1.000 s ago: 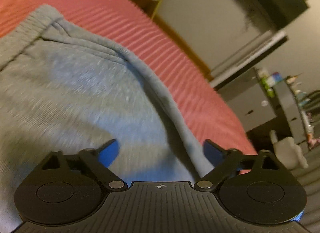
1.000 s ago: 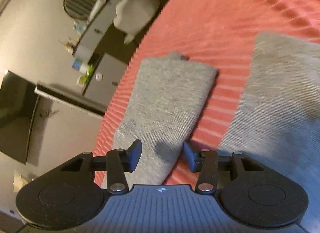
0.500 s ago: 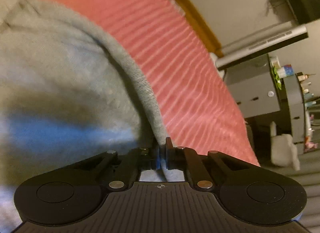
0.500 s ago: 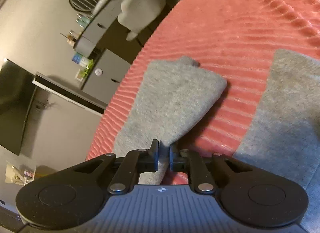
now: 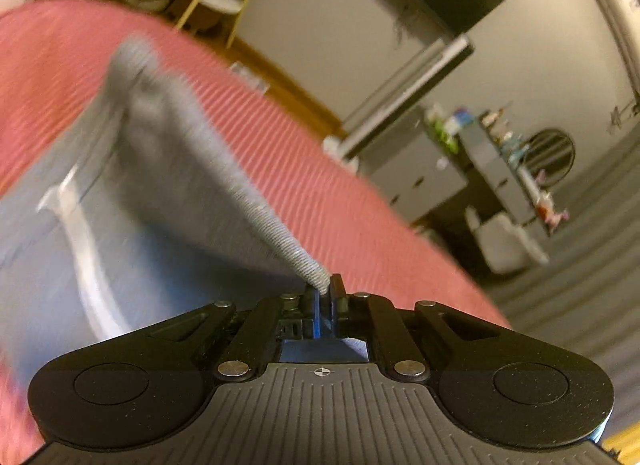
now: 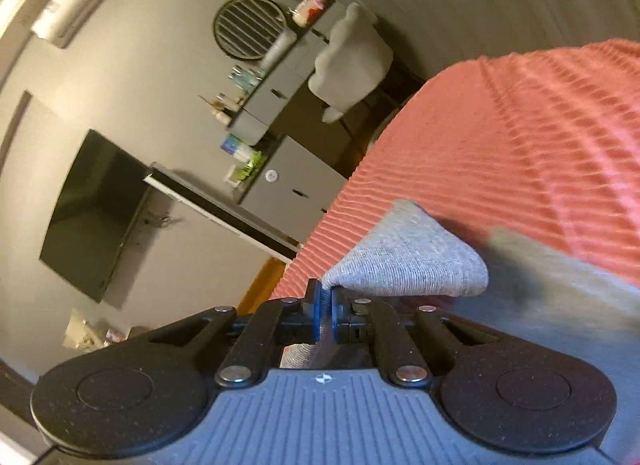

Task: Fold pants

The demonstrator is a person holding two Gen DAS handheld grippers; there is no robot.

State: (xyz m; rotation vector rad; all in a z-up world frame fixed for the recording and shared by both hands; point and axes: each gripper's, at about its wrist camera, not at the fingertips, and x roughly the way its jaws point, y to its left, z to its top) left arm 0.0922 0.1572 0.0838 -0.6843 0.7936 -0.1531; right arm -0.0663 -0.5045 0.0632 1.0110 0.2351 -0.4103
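The grey sweatpants [image 5: 168, 193] are being held up off the pink ribbed bedspread [image 5: 320, 185]: the ribbed waistband is being pinched by the closed left gripper [image 5: 325, 295], while a leg cuff [image 6: 408, 261] is being clamped by the closed right gripper [image 6: 325, 299].

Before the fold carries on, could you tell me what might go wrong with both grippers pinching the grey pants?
1. The left gripper pinches only the thin ribbed edge of the grey pants; it might slip out.
2. The right gripper holds just a corner of the leg end, so the leg could sag and fold crooked on the red bedspread.
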